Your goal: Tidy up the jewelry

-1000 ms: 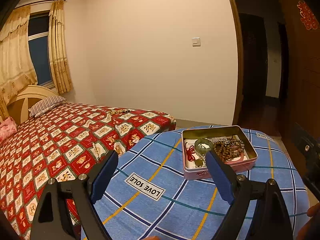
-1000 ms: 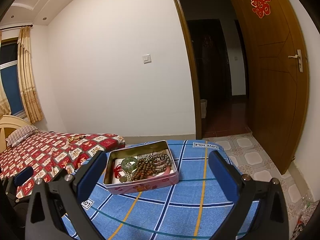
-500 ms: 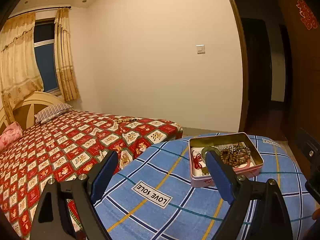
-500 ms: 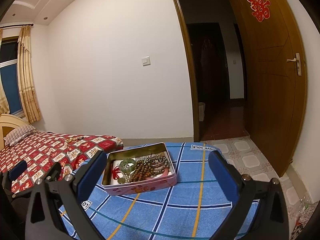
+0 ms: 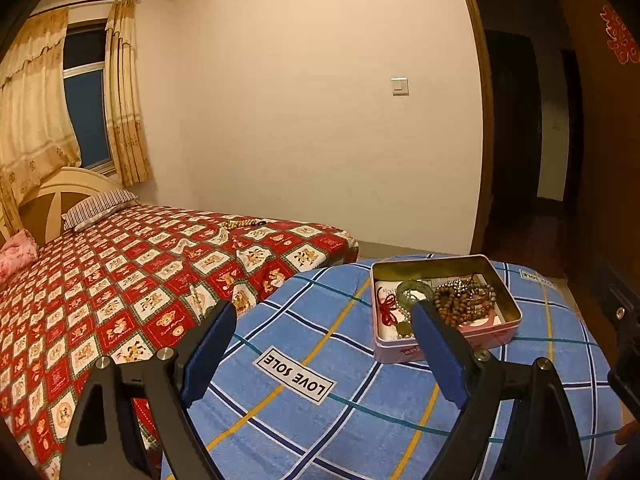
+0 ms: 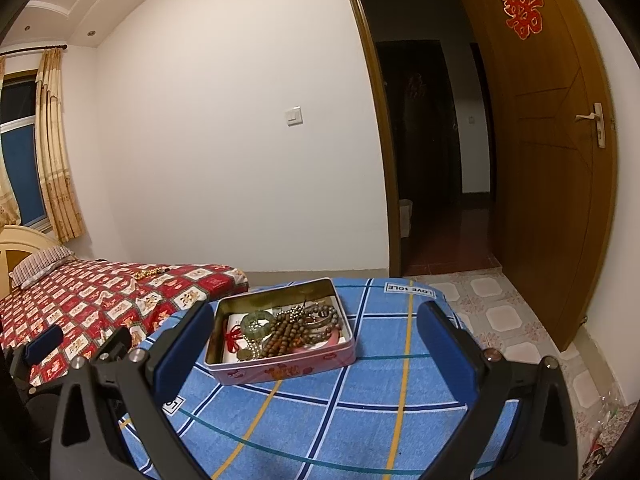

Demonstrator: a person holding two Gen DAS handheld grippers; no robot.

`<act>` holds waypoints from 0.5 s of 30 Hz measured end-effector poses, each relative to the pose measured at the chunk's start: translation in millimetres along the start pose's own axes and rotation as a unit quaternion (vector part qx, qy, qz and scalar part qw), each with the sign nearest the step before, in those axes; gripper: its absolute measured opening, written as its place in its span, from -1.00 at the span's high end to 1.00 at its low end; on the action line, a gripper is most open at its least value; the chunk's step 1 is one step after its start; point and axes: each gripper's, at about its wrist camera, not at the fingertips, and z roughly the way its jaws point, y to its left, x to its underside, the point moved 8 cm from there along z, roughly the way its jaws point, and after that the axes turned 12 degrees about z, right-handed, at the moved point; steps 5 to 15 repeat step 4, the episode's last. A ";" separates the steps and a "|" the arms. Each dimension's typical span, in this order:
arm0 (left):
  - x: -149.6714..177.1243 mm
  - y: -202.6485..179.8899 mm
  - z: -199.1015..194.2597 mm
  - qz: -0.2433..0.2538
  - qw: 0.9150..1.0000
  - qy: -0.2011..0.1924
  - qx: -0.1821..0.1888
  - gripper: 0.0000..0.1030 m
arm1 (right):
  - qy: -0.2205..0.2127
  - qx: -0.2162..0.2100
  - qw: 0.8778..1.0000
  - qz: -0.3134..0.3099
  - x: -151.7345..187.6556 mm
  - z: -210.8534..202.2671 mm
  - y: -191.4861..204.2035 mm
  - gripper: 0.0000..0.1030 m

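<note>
My left gripper [image 5: 324,312] is spread wide with nothing between its blue pads, raised above the blue plaid cloth [image 5: 360,408] that covers the table. My right gripper [image 6: 316,312] is likewise fully parted and empty, held over the same cloth [image 6: 380,384]. The pink tin box [image 6: 280,364] sits lidless on the cloth; from the right wrist view it lies between and beyond my fingers, nearer the left one. From the left wrist view the tin [image 5: 452,344] is partly behind my right-hand finger. Inside the tin: a green jade bangle [image 6: 258,323], brown wooden prayer beads [image 6: 286,334], a red knotted cord [image 6: 232,338] and a string of small metallic beads, all heaped together on white paper. A "LOVE SOLE" label [image 5: 295,375] is sewn on the cloth near my left gripper. Beside the table, a bed with a red patterned cover [image 5: 120,280]; some beads [image 5: 242,224] lie on it, well apart from the tin.
</note>
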 end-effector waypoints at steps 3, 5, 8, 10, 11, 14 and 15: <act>2.4 -0.5 3.2 -0.002 1.000 0.006 0.007 -0.73 | 0.003 0.004 1.000 0.002 1.3 1.3 -2.3 -1.00; 3.6 -0.4 4.7 -0.003 1.000 0.009 0.008 -0.73 | 0.004 0.007 1.000 0.002 1.7 2.1 -3.8 -1.00; 3.6 -0.4 4.7 -0.003 1.000 0.009 0.008 -0.73 | 0.004 0.007 1.000 0.002 1.7 2.1 -3.8 -1.00; 3.6 -0.4 4.7 -0.003 1.000 0.009 0.008 -0.73 | 0.004 0.007 1.000 0.002 1.7 2.1 -3.8 -1.00; 3.6 -0.4 4.7 -0.003 1.000 0.009 0.008 -0.73 | 0.004 0.007 1.000 0.002 1.7 2.1 -3.8 -1.00; 3.6 -0.4 4.7 -0.003 1.000 0.009 0.008 -0.73 | 0.004 0.007 1.000 0.002 1.7 2.1 -3.8 -1.00; 3.6 -0.4 4.7 -0.003 1.000 0.009 0.008 -0.73 | 0.004 0.007 1.000 0.002 1.7 2.1 -3.8 -1.00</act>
